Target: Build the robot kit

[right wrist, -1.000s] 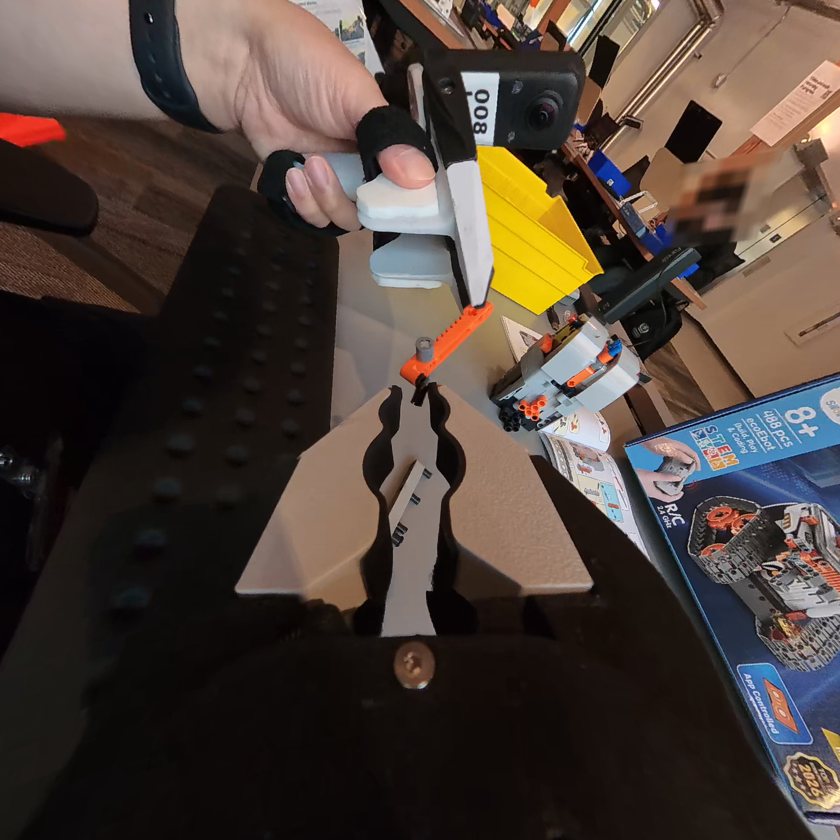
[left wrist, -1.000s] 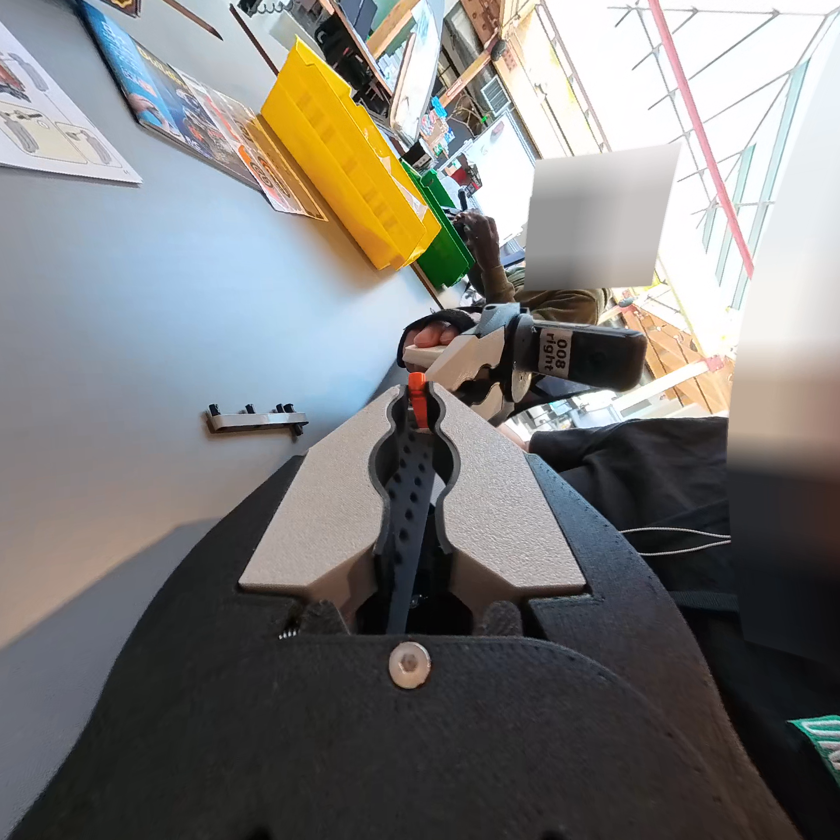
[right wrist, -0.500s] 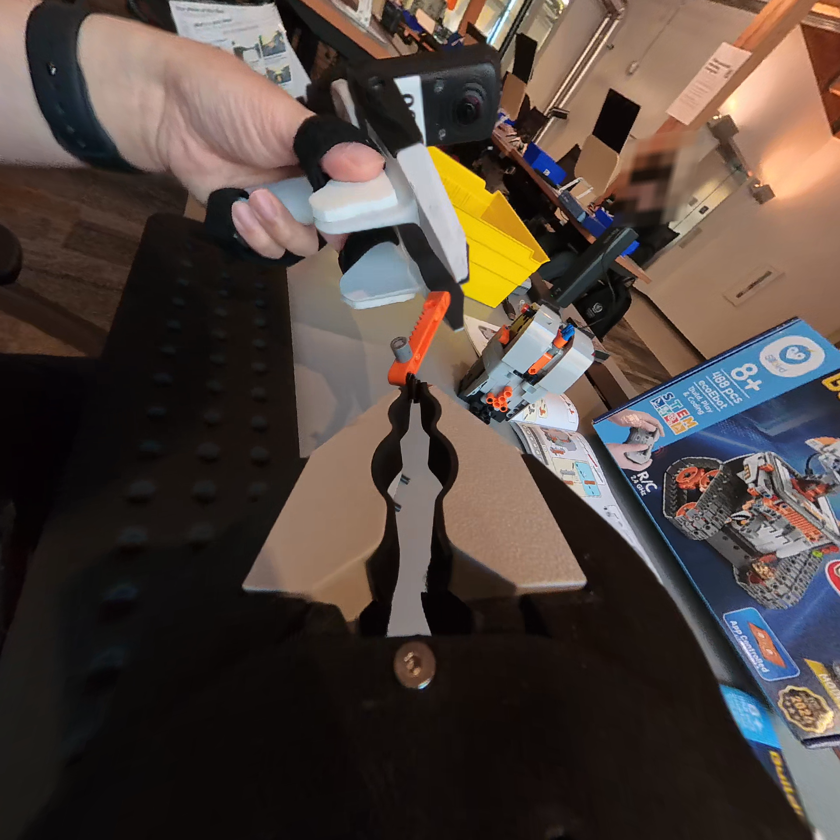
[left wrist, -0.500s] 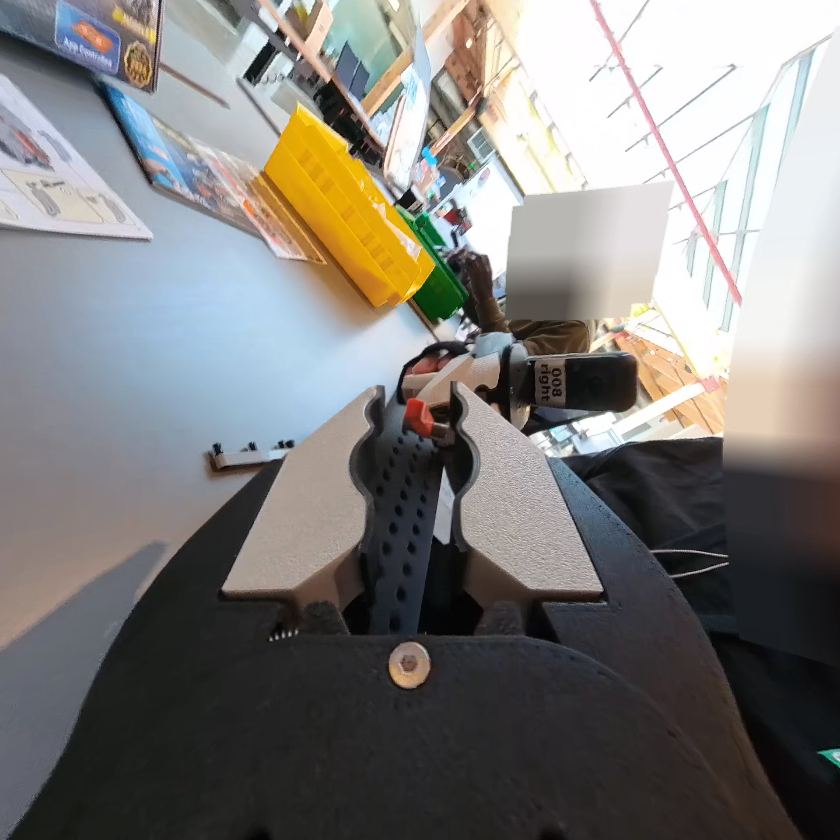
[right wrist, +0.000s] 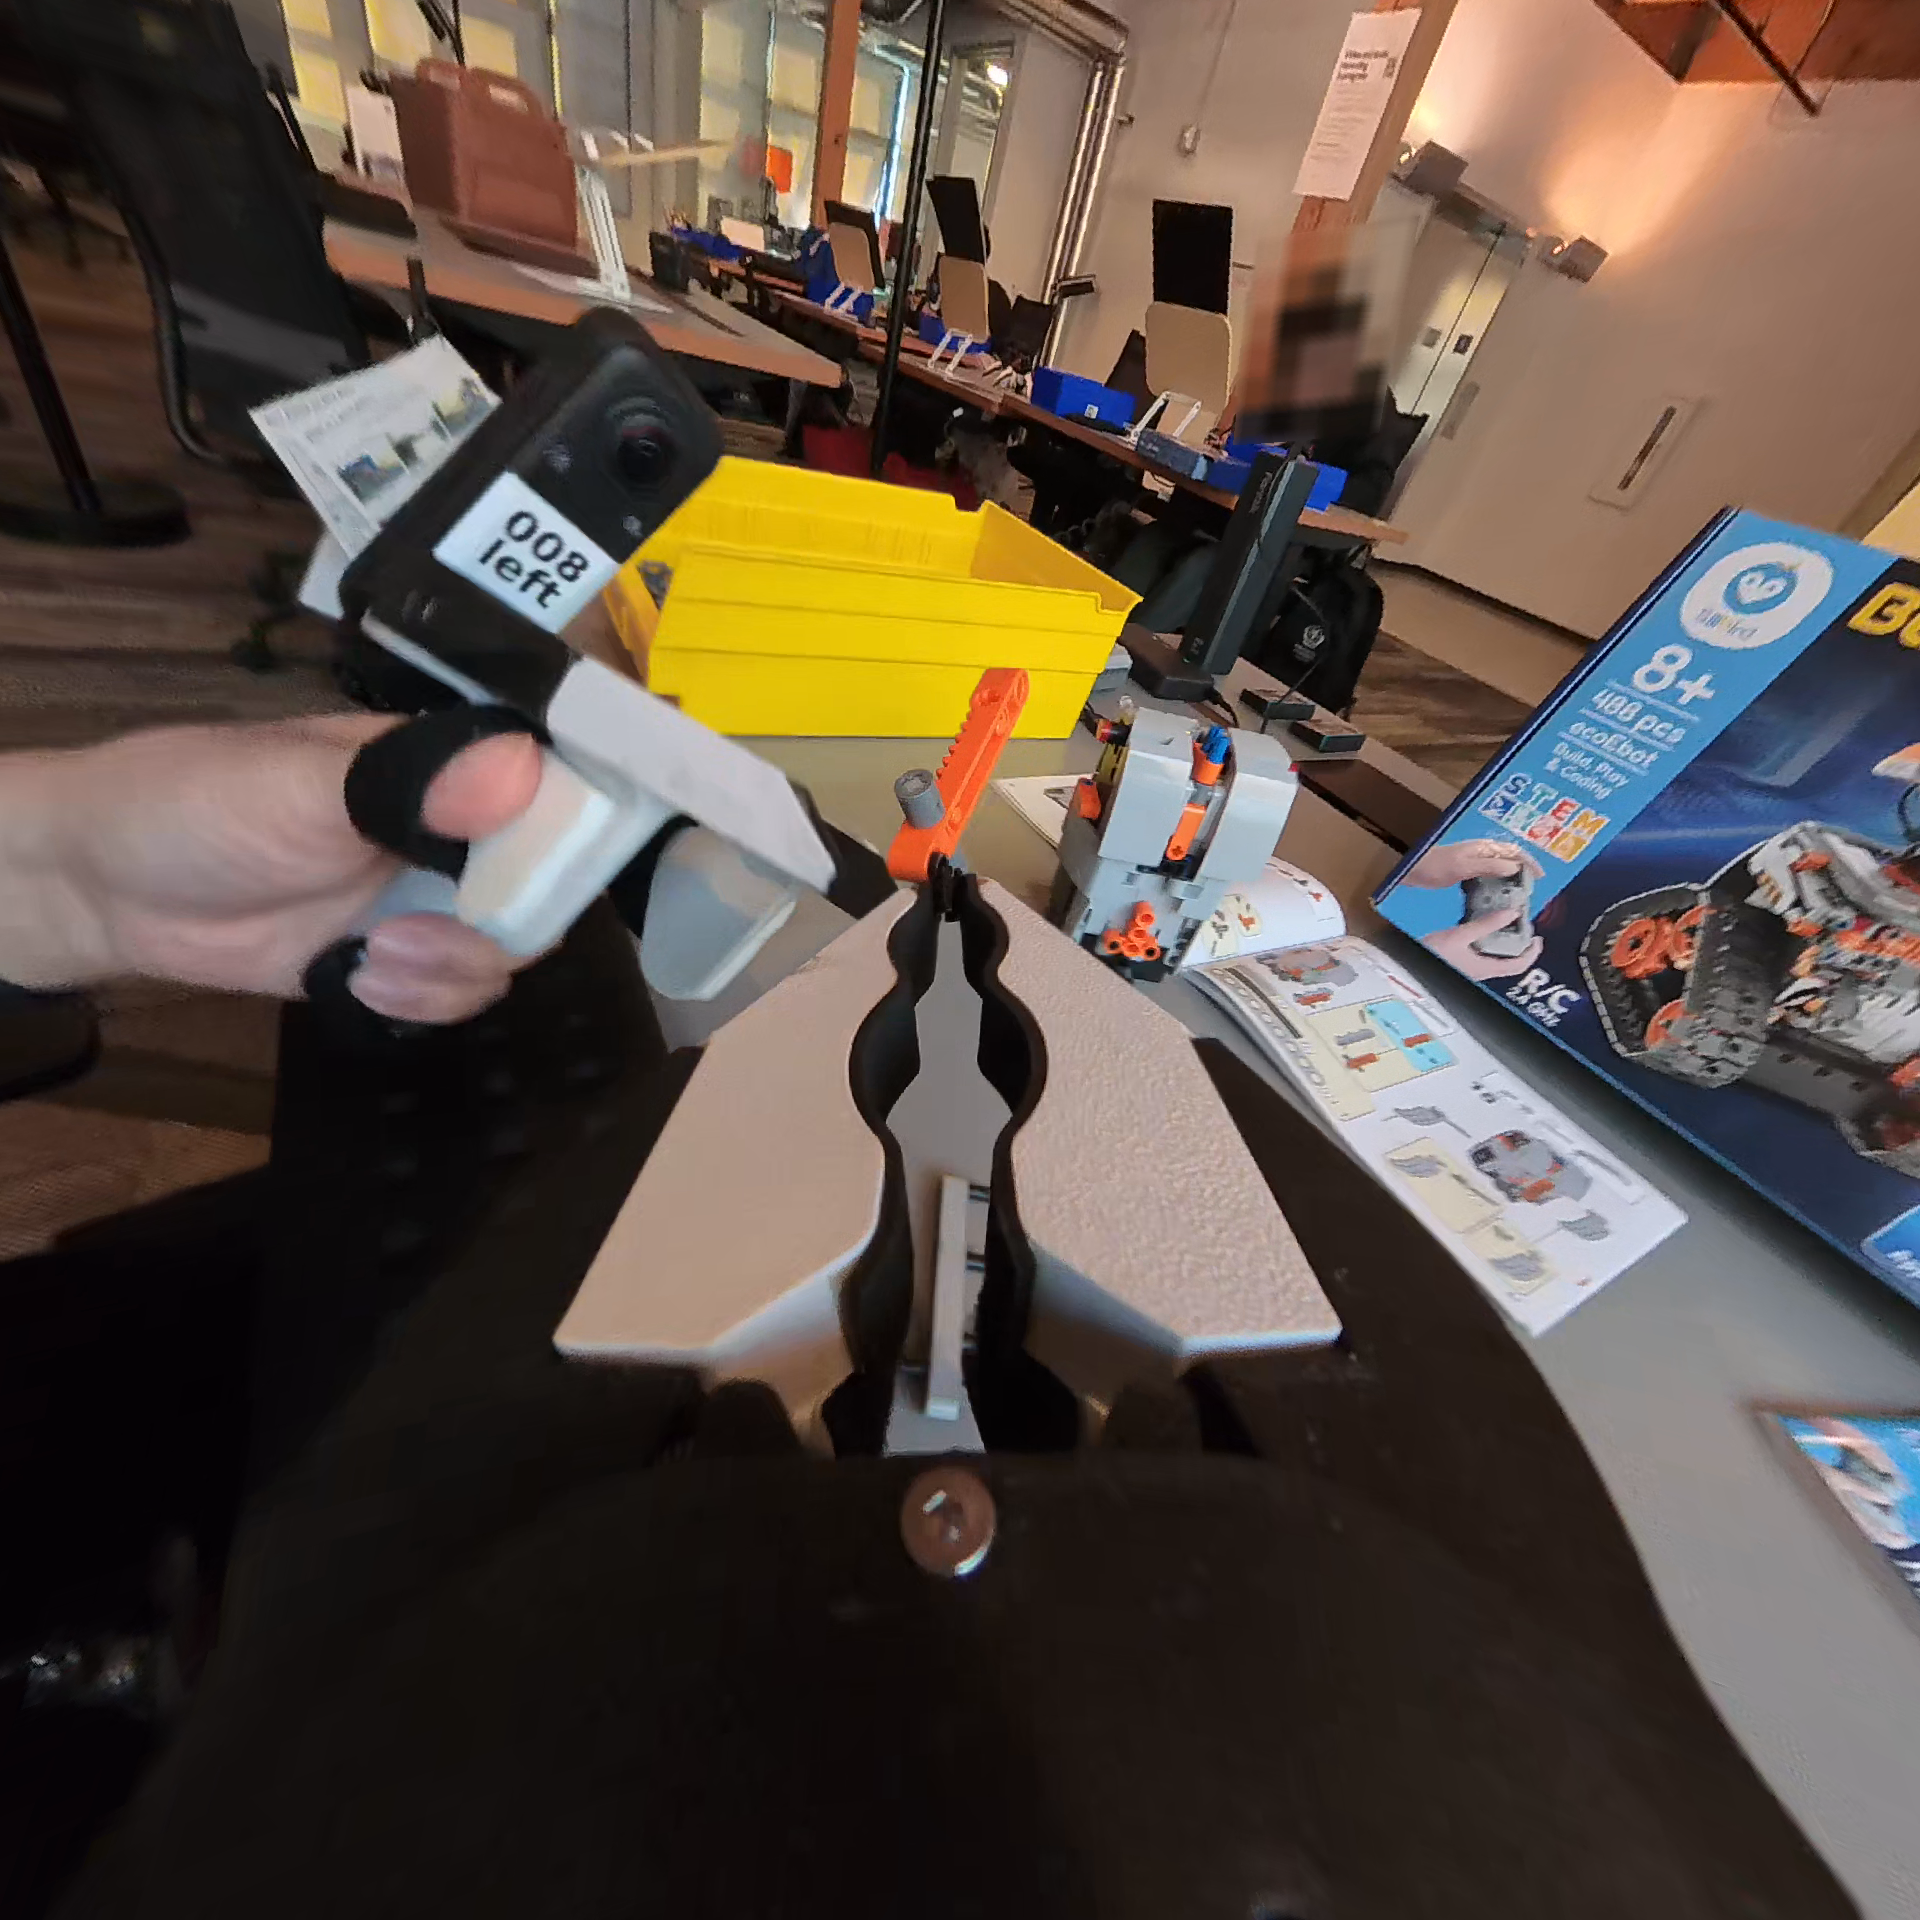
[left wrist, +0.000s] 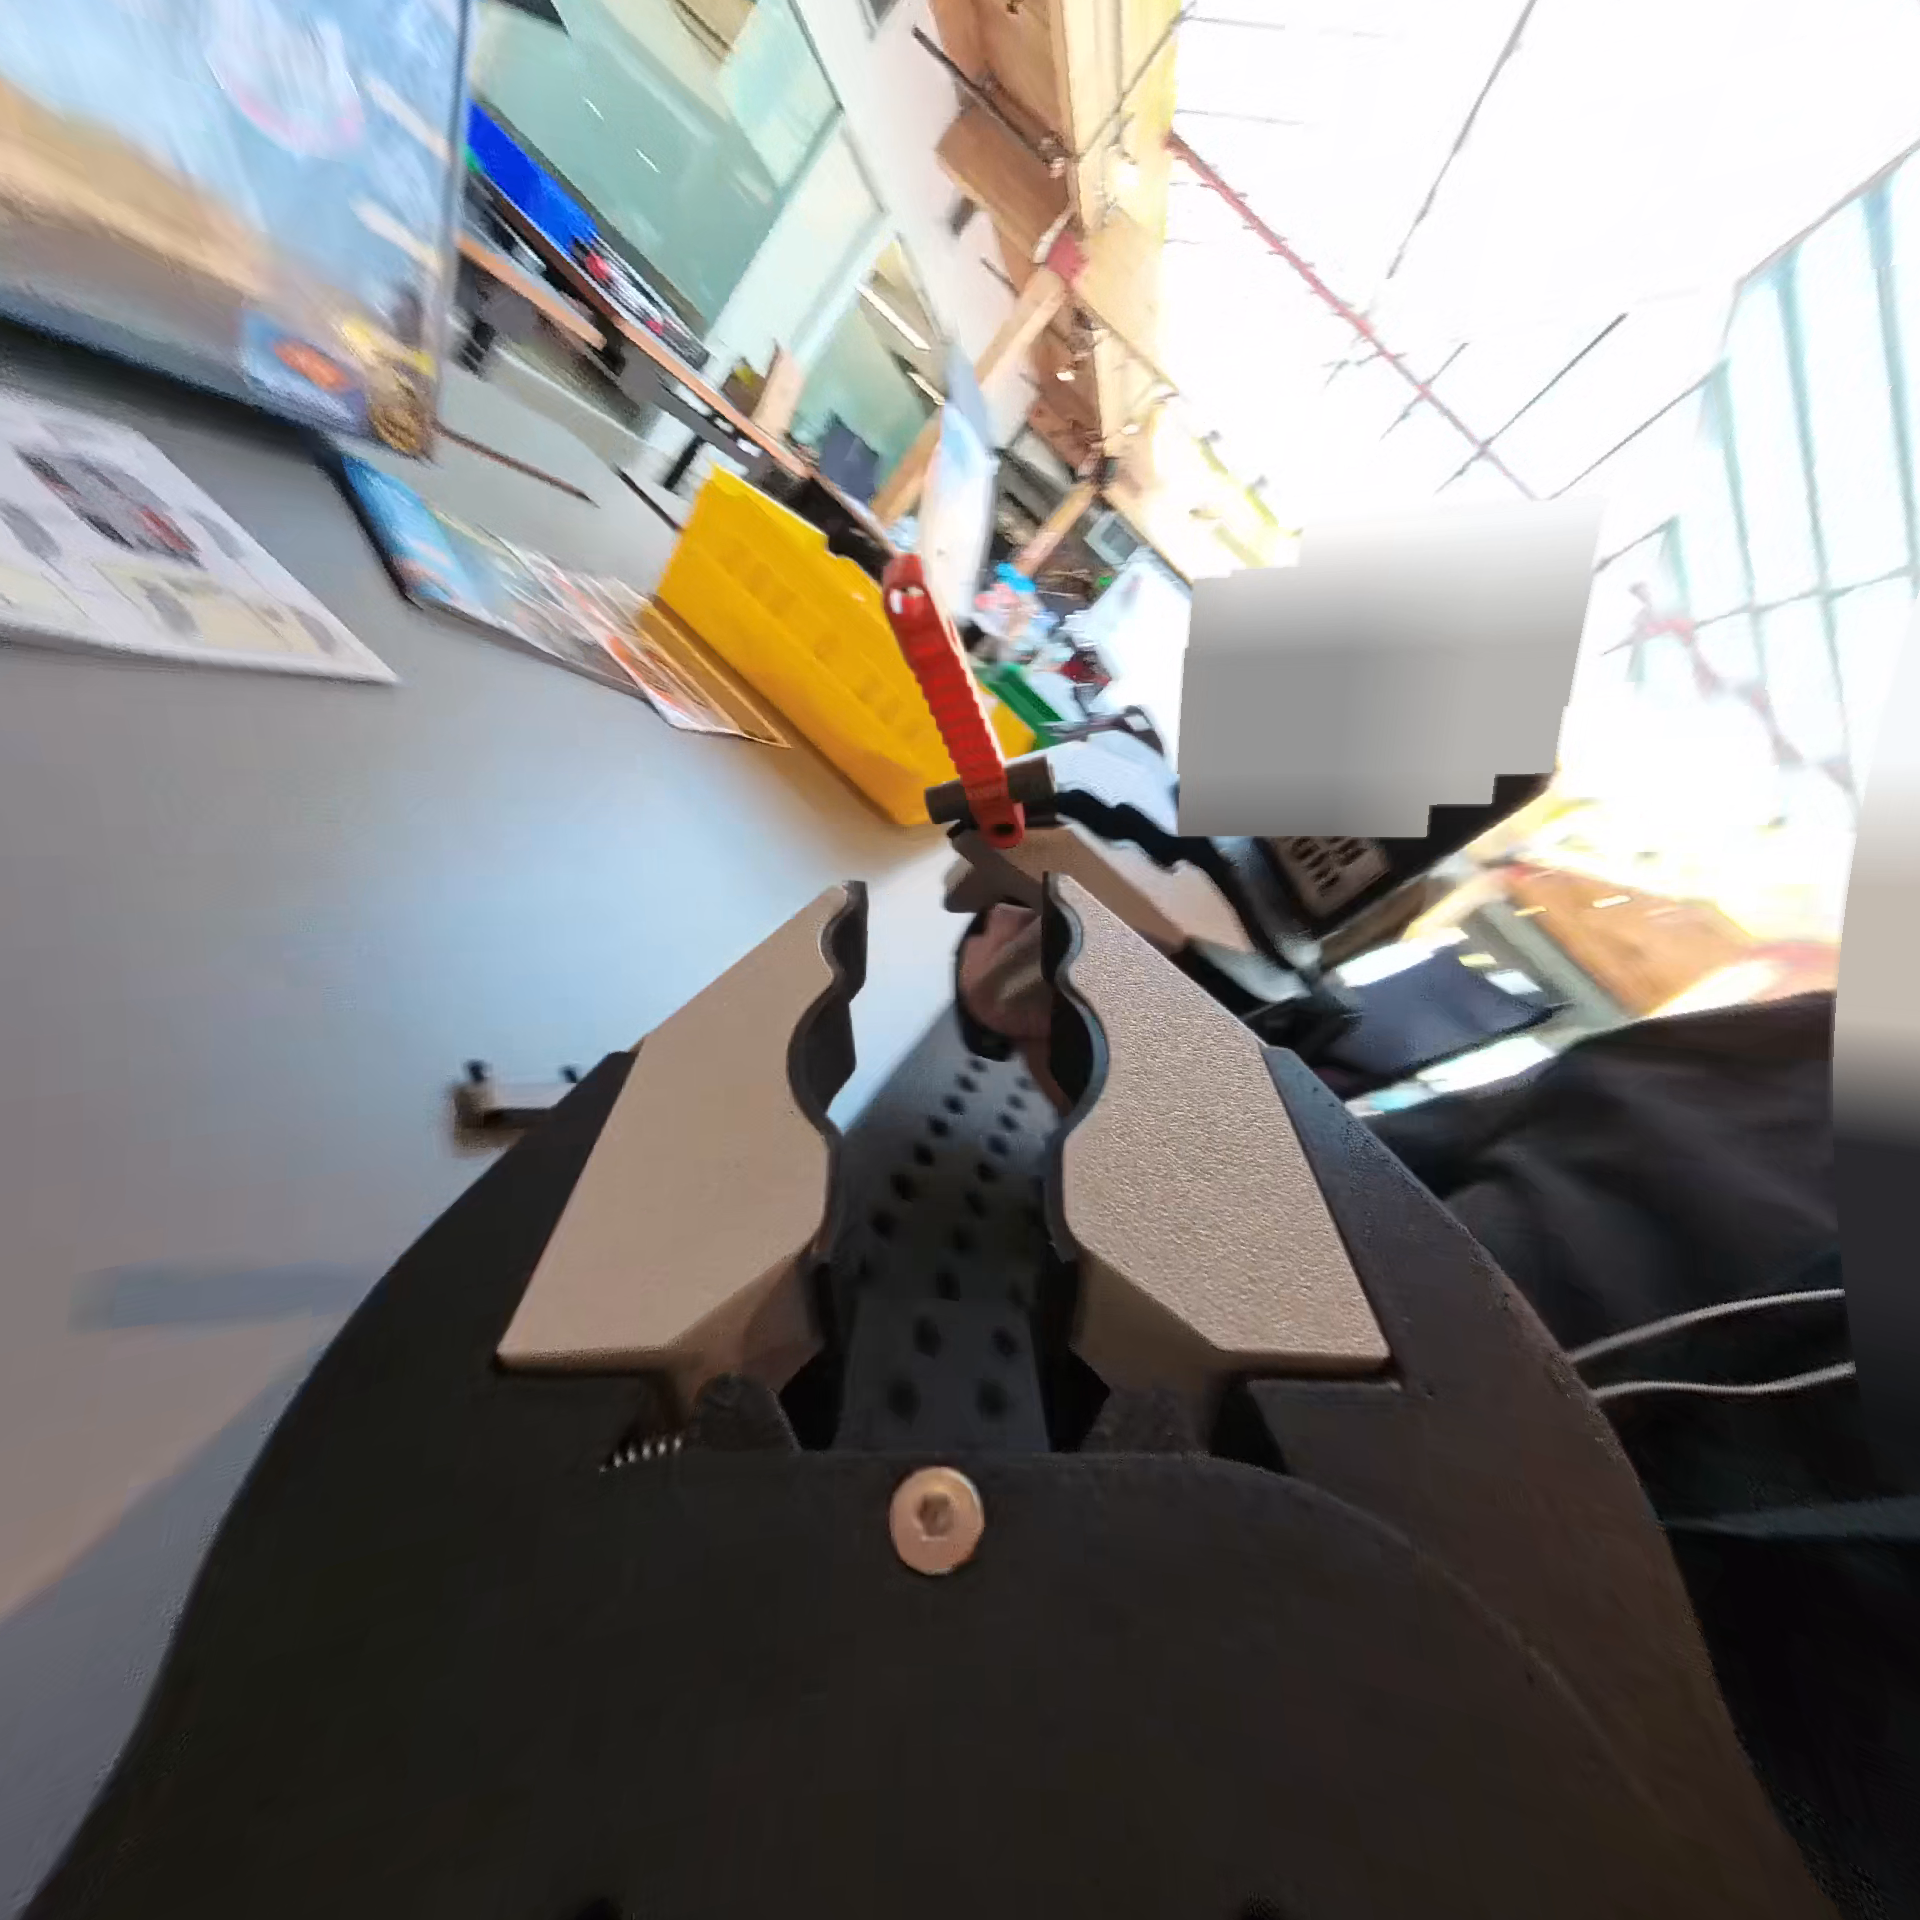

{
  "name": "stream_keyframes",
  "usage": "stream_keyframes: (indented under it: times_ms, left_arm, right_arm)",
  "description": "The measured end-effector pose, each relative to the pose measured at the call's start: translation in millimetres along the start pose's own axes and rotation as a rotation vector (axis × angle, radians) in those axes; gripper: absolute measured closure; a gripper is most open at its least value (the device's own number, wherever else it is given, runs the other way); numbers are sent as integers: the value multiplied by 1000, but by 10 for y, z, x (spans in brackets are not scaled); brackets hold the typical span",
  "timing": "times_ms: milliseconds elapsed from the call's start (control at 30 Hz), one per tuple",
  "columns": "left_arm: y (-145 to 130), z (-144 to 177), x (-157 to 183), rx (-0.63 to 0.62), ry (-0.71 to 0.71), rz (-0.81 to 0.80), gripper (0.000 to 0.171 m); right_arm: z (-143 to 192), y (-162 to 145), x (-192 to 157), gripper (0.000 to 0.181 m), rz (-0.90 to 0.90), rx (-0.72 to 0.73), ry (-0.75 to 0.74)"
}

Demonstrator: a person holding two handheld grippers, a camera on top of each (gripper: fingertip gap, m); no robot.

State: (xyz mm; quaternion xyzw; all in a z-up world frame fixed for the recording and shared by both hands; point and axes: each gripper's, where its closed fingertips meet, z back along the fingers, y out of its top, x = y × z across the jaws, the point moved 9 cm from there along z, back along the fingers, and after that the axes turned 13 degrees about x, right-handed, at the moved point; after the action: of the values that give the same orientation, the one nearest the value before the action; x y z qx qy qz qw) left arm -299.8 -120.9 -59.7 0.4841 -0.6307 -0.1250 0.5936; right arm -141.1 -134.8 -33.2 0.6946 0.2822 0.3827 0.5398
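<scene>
Orange beam (right wrist: 961, 764) pinched at right tool (right wrist: 943, 883) tips

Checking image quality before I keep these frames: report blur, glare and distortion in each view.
Left wrist view: motion blur smears the box and booklet top left, skylights blow out white, fisheye tilts the table. Right wrist view: sharper; the left gripper and hand are slightly soft, edges bend.

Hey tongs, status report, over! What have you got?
Right tongs shut on orange beam, held in the air. Left tongs open, empty, just short of it. Grey model behind on table.
</scene>
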Motion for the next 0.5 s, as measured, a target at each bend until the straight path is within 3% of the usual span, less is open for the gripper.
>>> stream_keyframes:
  times_ms: [100, 200, 267, 500]
  left_arm:
    - [-1, -3, 109, 15, 4, -128, 146]
    - [25, 7, 110, 17, -9, -78, 152]
    - [32, 20, 129, 35, -24, -73, 165]
    - [31, 2, 123, 1, -1, -37, 163]
  right_arm:
    - [-12, 18, -50, 179, -22, 14, 10]
    - [-9, 19, -79, 178, 7, 7, 15]
    - [-10, 12, -84, 178, 22, -2, 11]
    - [-8, 7, -104, 178, 78, -5, 7]
